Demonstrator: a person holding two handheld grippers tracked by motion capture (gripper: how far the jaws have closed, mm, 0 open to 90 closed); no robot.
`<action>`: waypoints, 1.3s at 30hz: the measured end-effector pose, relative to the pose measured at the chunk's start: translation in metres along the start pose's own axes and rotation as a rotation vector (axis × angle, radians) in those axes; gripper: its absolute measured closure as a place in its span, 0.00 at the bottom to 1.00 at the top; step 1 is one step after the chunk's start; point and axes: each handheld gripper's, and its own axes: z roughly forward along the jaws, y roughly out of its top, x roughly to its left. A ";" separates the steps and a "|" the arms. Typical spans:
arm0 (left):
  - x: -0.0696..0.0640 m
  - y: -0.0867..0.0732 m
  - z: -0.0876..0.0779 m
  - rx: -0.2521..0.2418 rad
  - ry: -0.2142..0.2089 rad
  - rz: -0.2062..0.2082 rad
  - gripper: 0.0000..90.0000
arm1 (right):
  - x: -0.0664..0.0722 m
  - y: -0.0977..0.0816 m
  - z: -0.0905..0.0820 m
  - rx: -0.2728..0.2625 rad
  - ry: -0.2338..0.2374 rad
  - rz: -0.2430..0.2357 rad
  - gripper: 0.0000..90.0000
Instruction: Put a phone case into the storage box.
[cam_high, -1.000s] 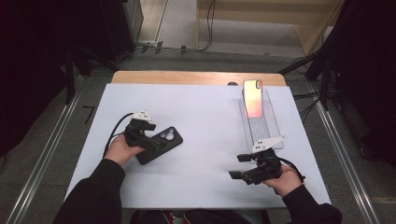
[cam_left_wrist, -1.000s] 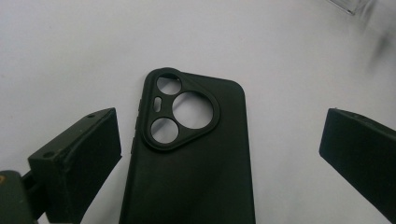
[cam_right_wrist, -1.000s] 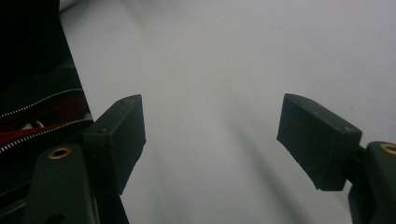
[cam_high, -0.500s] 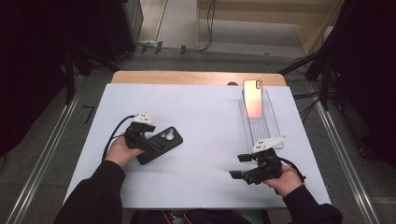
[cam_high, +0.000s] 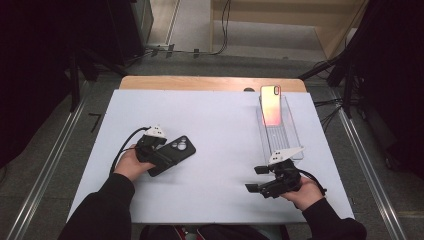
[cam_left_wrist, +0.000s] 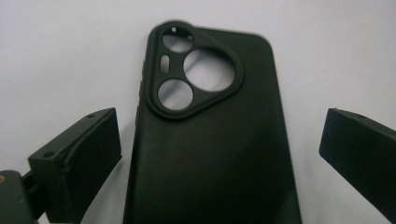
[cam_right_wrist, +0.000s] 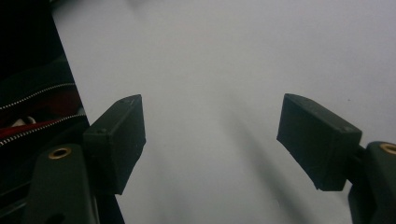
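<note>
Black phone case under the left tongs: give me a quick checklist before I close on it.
1. Case between the jaws: ok. The black phone case lies between the left tongs.
2. Jaws open wide enough: ok. Both stand apart from the case edges, with a wider gap on one side.
3. Case flat on the white table: ok, camera cutouts facing up.
4. Case centred: not ok, it sits nearer one jaw.
5. Right tongs out of the way: ok, open over bare table with nothing between them.
6. Phone ready: ok, it leans in the clear stand at the far right.
</note>
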 end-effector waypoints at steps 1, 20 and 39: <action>0.000 -0.001 0.001 -0.004 0.005 0.011 0.00 | 0.000 0.000 0.000 0.000 0.001 0.000 0.24; -0.011 -0.007 0.008 -0.021 0.099 0.092 0.00 | 0.000 -0.001 0.000 0.001 -0.006 0.005 0.24; -0.014 -0.010 0.003 -0.050 0.127 0.073 0.15 | -0.005 -0.002 -0.004 -0.024 -0.023 0.000 0.24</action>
